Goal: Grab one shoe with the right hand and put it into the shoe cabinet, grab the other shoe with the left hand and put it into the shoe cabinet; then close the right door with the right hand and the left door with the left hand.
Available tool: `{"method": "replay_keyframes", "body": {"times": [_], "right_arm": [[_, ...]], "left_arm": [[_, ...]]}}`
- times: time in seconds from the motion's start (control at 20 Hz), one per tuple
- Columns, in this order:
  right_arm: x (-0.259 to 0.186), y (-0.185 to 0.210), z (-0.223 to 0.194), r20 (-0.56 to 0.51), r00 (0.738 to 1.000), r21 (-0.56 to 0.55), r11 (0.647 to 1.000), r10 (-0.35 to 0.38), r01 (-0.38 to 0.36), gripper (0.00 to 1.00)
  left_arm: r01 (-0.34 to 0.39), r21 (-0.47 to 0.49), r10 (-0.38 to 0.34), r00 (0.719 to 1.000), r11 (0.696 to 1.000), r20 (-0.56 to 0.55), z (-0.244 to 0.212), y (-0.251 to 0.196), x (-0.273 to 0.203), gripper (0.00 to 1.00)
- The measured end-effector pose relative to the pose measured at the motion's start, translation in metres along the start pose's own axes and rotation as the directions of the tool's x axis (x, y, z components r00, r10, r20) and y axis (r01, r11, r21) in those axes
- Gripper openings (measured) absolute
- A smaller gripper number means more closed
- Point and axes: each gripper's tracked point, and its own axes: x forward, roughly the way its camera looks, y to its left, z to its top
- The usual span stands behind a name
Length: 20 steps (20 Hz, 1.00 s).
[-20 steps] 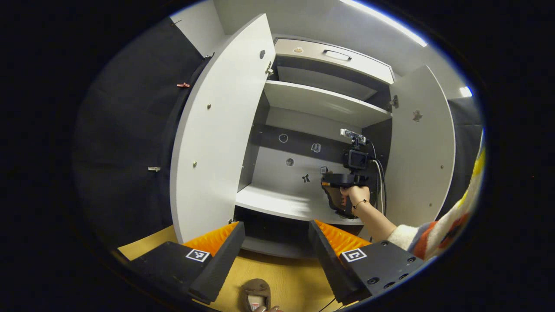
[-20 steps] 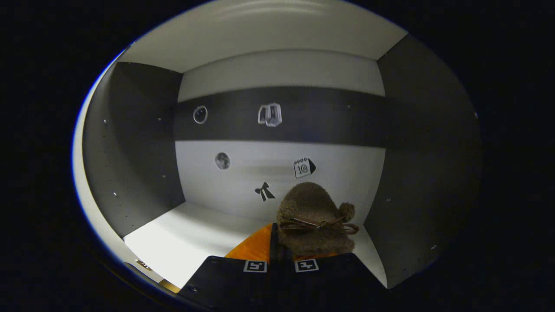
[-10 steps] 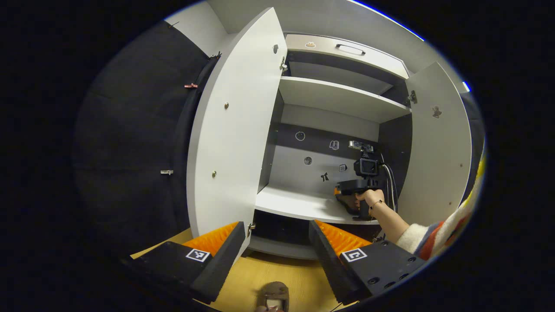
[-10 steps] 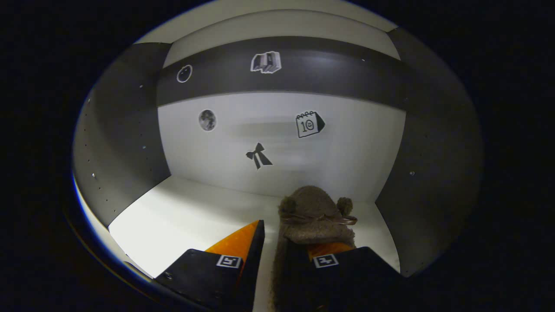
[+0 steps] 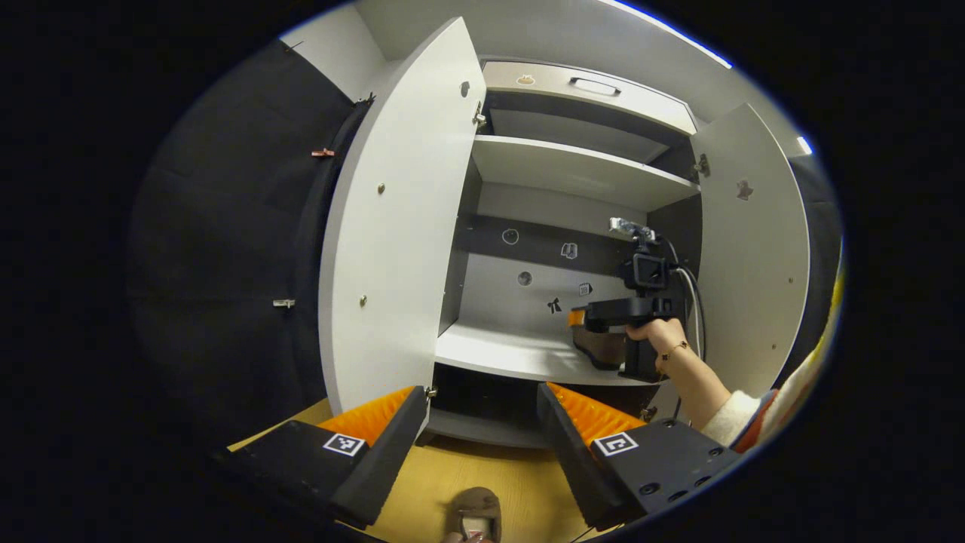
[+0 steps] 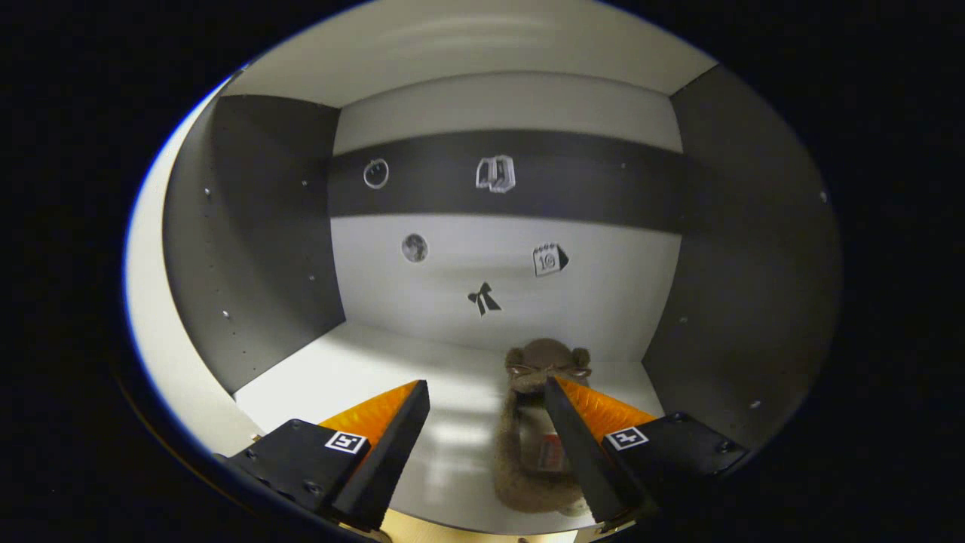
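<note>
Shoe one [image 6: 531,452], brown and fuzzy, lies on my cabinet shelf [image 6: 354,369] toward its right side, toe to the back wall, between my right gripper [image 6: 486,437] fingers, which stand spread apart and clear of it. To its left I see a broad bare stretch of shelf. Stickers [image 6: 482,298] dot the back panel; I can read no writing on them.

From my left gripper [image 5: 479,445], fingers wide apart and holding nothing, the second shoe [image 5: 475,516] sits below on the wooden floor [image 5: 520,483]. Ahead, the left door [image 5: 396,226] and right door [image 5: 754,241] both stand swung out, leaving the shoe cabinet [image 5: 580,170] mouth clear between their edges.
</note>
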Motion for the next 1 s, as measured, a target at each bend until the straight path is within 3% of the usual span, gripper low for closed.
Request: {"method": "replay_keyframes", "body": {"times": [0.2, 0.45, 0.7, 0.85, 1.0], "right_arm": [[-0.077, 0.018, 0.043, 0.182, 0.981, -0.009, 0.998, 0.066, -0.066, 0.98], [-0.187, 0.021, 0.033, 0.33, 0.944, 0.045, 0.998, 0.024, -0.041, 0.98], [-0.263, 0.017, -0.027, 0.362, 0.93, -0.003, 0.998, -0.062, 0.068, 0.98], [-0.29, 0.022, -0.078, 0.329, 0.941, 0.0, 0.997, -0.077, 0.082, 0.98], [-0.298, 0.025, -0.132, 0.259, 0.963, 0.026, 0.997, -0.073, 0.069, 0.98]], "left_arm": [[0.067, -0.012, -0.067, 0.997, 0.998, -0.035, -0.015, -0.001, -0.018, 0.95], [0.19, 0.1, -0.181, 0.979, 0.977, -0.094, -0.044, 0.009, -0.044, 0.94], [0.272, 0.139, -0.251, 0.956, 0.952, -0.155, -0.109, 0.021, -0.052, 0.95], [0.299, 0.104, -0.273, 0.939, 0.948, -0.209, -0.161, 0.024, -0.048, 0.95], [0.281, 0.03, -0.258, 0.915, 0.959, -0.31, -0.225, 0.028, -0.042, 0.95]]}}
